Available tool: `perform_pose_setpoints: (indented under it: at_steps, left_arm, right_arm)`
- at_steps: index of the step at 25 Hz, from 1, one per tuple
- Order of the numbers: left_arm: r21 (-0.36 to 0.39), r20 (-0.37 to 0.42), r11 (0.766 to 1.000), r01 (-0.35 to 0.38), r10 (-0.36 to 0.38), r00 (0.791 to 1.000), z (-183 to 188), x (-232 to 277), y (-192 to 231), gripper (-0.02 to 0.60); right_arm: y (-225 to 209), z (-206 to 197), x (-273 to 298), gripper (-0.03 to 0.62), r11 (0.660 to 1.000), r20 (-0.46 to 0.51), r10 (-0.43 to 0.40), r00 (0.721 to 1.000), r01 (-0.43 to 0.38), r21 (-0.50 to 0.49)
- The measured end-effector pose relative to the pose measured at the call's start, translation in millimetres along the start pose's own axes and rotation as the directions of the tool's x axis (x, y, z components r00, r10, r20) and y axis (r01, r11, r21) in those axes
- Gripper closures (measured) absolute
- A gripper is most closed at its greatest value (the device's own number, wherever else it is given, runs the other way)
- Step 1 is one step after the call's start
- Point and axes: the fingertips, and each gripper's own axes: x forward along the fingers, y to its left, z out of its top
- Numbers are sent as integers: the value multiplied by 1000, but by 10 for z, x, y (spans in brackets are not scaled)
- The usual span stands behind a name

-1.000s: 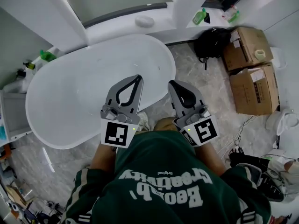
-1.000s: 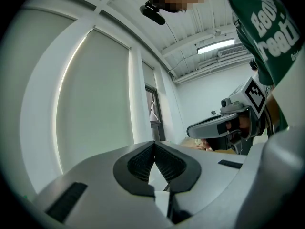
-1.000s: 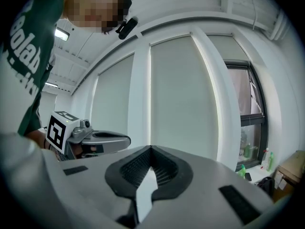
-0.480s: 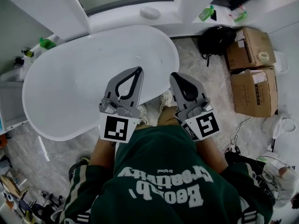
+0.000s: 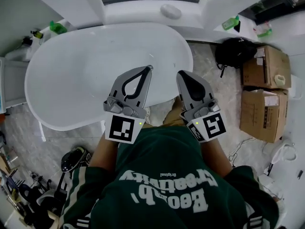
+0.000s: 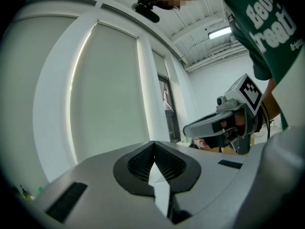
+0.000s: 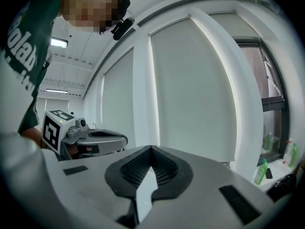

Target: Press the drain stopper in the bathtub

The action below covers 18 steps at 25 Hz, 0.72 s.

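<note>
The white oval bathtub (image 5: 52, 113) fills the upper left of the head view. I cannot make out its drain stopper; a small dark mark shows on the basin floor right at the left gripper's tip. My left gripper (image 5: 149, 68) is held above the tub's near rim with its tip over the basin, jaws shut and nothing between them (image 6: 153, 146). The right gripper (image 5: 180, 74) is beside it over the tub's right end, also shut and empty (image 7: 151, 149). Both gripper views look up at window panels, not into the tub.
A black backpack (image 5: 233, 54) and two cardboard boxes (image 5: 266, 68) (image 5: 259, 114) stand on the marble floor to the right. Green bottles (image 5: 230, 23) (image 5: 58, 27) and a white oval object (image 5: 170, 11) sit on the ledge behind the tub. Clutter lies at lower left (image 5: 71, 160).
The person has stepped closer to the tub, so it sits lower and nearer in view. The left gripper's tip has moved from the rim to over the basin. Both grippers stay shut.
</note>
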Motion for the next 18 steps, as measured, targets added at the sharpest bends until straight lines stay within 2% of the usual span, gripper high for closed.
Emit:
perform_pose_setpoints:
  at_steps: [5,11,14,18]
  left_arm:
    - [8,-23,995,-103,103,994,-91,382,112,575]
    - [-43,-140,972,-229,221,965,-391,1023,178,575]
    - [-87,-196,960,-268,247,949,-647,1332,135,575]
    - [-103,-255,952,-289,256,932,-959,1562,41,575]
  right_arm:
    - [-357,-161,302,583,993,-27,114,993,-114,-22]
    - [-935,-396,746,583,958,-78,285,955,-287,-17]
    - [-1226,-574,928,583,938,-95,344,934,-347,-13]
    - [-1433,-884,1117,583,918,-116,393,912,-396,-2]
